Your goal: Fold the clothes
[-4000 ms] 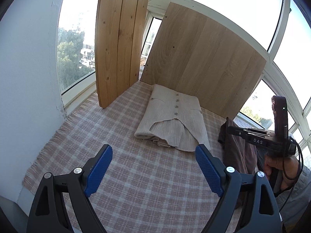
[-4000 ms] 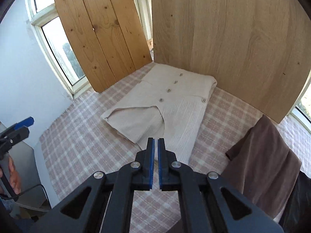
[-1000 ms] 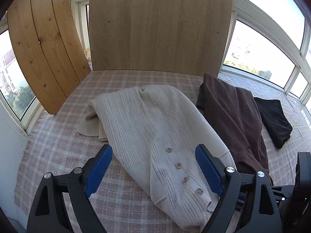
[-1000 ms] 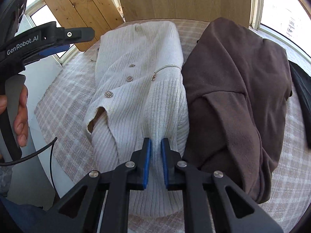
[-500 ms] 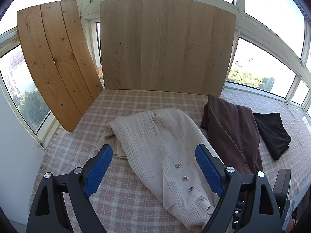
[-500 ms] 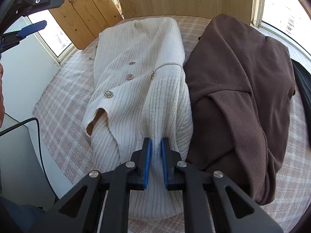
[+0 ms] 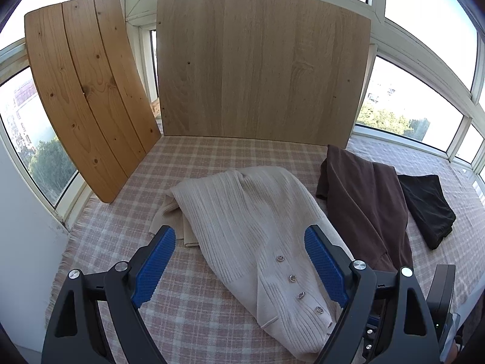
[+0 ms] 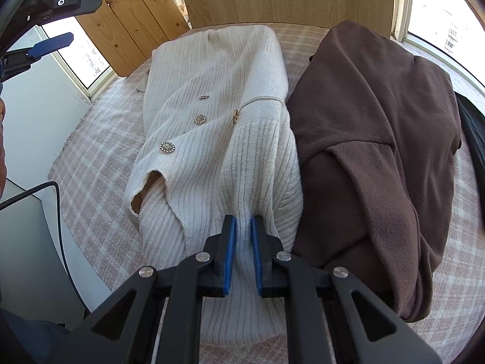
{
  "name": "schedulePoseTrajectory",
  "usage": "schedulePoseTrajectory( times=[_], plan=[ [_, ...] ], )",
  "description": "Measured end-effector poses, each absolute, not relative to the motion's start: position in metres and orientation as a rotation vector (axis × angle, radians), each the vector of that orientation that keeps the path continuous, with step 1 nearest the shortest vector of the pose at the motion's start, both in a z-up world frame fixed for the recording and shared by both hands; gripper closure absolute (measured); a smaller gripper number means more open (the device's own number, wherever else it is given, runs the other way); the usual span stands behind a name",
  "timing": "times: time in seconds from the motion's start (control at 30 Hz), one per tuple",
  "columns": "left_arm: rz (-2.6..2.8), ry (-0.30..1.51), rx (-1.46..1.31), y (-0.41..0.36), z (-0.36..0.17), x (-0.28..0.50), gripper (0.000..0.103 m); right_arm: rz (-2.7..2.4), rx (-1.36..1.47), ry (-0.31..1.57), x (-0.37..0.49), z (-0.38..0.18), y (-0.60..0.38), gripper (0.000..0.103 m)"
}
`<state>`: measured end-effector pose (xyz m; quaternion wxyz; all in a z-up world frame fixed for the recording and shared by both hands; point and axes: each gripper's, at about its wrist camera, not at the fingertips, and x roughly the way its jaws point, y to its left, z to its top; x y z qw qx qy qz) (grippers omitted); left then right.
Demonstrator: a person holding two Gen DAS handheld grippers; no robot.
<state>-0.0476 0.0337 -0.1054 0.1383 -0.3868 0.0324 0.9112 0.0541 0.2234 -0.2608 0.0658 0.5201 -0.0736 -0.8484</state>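
Note:
A cream ribbed cardigan [image 7: 248, 221] with a row of round buttons lies stretched out on the checked tablecloth [image 7: 197, 312], a sleeve bunched under its far left side. My right gripper [image 8: 242, 236] is shut on the cardigan's [image 8: 218, 97] near hem, pinching a ridge of knit between the blue pads. My left gripper [image 7: 239, 261] is open and empty, held above the table before the cardigan. It also shows in the right wrist view [image 8: 51, 24] at the upper left.
A brown garment [image 7: 363, 200] lies right of the cardigan, touching its edge [image 8: 379, 139]. A folded black garment [image 7: 427, 206] lies further right. Two wooden boards [image 7: 260, 66] [image 7: 85, 91] lean against the windows behind. The table's near edge is close [image 8: 100, 261].
My left gripper has pulled back and up, so the cardigan looks smaller and further off. My right gripper keeps its hold on the hem, and the cardigan has barely shifted.

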Motion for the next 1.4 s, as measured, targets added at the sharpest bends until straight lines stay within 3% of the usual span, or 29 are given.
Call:
schedulePoseTrajectory(
  times=[0.3, 0.5, 1.0, 1.2, 1.4],
  plan=[
    [2.626, 0.099, -1.143, 0.036, -0.116, -0.052, 0.016, -2.547, 1.542, -0.211, 0.055, -0.266, 0.224, 0.089],
    [2.621, 0.106, -1.203, 0.027, -0.138, -0.057, 0.016, -2.532, 1.459, -0.355, 0.057, -0.258, 0.233, 0.096],
    [2.594, 0.080, -1.422, 0.000, -0.213, -0.050, 0.016, -2.512, 0.966, -0.524, 0.060, -0.149, 0.225, 0.097],
    [2.598, 0.110, -1.374, 0.010, -0.189, -0.045, 0.016, -2.623, 1.068, -0.479, 0.063, -0.158, 0.258, 0.097],
    [2.640, 0.116, -1.242, 0.013, -0.127, -0.041, 0.016, -2.628, 1.444, -0.391, 0.061, -0.214, 0.277, 0.093]
  ],
)
